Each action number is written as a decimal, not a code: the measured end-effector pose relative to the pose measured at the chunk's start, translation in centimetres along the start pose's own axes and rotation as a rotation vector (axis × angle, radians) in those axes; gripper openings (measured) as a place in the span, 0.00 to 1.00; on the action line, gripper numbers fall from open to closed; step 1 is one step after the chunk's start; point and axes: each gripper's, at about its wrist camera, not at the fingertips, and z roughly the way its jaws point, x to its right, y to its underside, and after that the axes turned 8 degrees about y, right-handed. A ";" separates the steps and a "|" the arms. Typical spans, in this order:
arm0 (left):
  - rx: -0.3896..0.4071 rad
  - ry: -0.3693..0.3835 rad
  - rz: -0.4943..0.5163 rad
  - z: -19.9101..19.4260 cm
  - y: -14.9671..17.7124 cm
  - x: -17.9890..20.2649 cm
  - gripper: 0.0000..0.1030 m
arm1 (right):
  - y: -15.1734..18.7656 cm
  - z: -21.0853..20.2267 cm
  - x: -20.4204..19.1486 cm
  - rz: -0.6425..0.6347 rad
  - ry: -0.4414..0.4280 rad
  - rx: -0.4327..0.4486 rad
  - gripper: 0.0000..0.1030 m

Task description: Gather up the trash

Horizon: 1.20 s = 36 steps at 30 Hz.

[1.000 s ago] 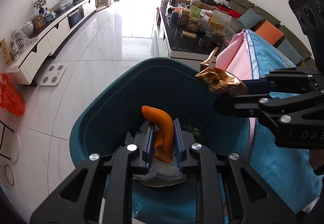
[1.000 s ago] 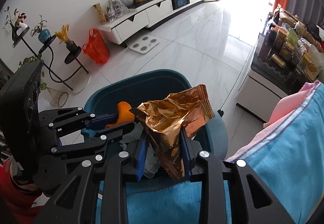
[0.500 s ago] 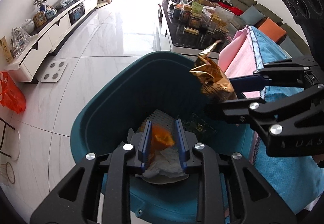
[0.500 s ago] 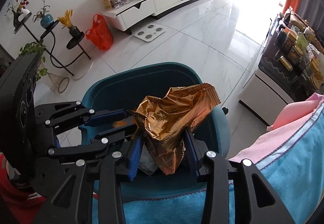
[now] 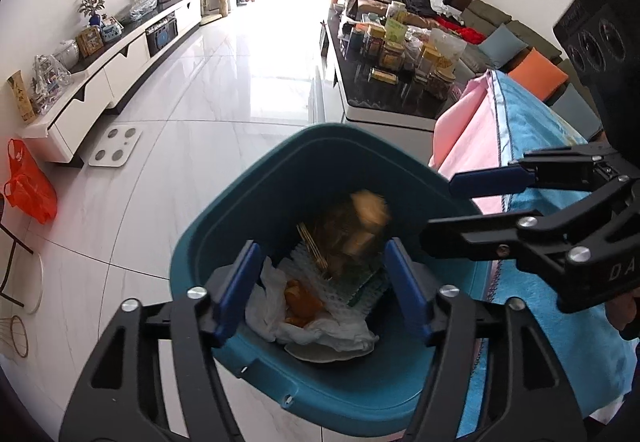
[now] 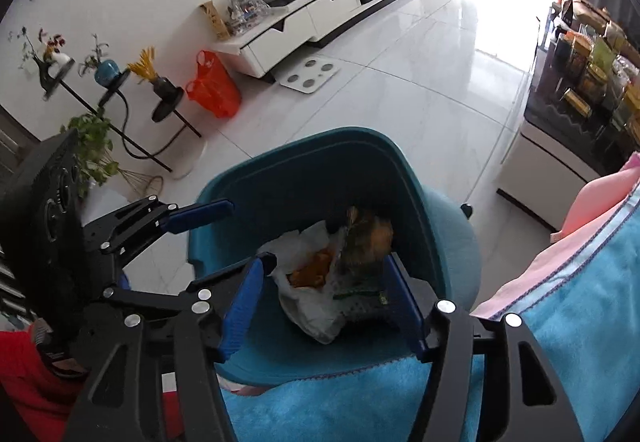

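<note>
Trash: the orange peel and the gold wrapper both lie inside the teal bin, on crumpled white tissue and a white foam net.
Left hand-held gripper: my blue jaws stand wide apart with nothing between them, poised over the bin's mouth.
Right hand-held gripper: also spread wide and holding nothing, above the bin's near rim.
Peel from my left hand-held gripper: straight below, between the fingertips.
Wrapper from my right hand-held gripper: below and slightly ahead; it shows blurred, so its exact lie and long axis I cannot tell.
Nearer hand: both hover over the bin, neither clearly closer.
Blue towel: under my right hand-held gripper, beside the bin.
Judgement: both pieces look deposited; I see no further trash, so the next move is to lift both away.
</note>
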 end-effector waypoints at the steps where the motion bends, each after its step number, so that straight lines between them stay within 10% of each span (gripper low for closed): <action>1: 0.007 0.000 0.001 -0.4 -0.1 0.1 0.67 | 0.2 -0.2 0.1 0.003 -0.001 0.005 0.64; 10: 0.099 -0.025 0.017 -4.7 -0.5 0.9 0.93 | 2.4 -5.1 1.9 0.073 0.045 0.151 0.84; 36: 0.283 0.109 0.265 -13.9 1.2 19.2 0.94 | 20.0 -20.1 9.8 0.426 0.517 0.470 0.93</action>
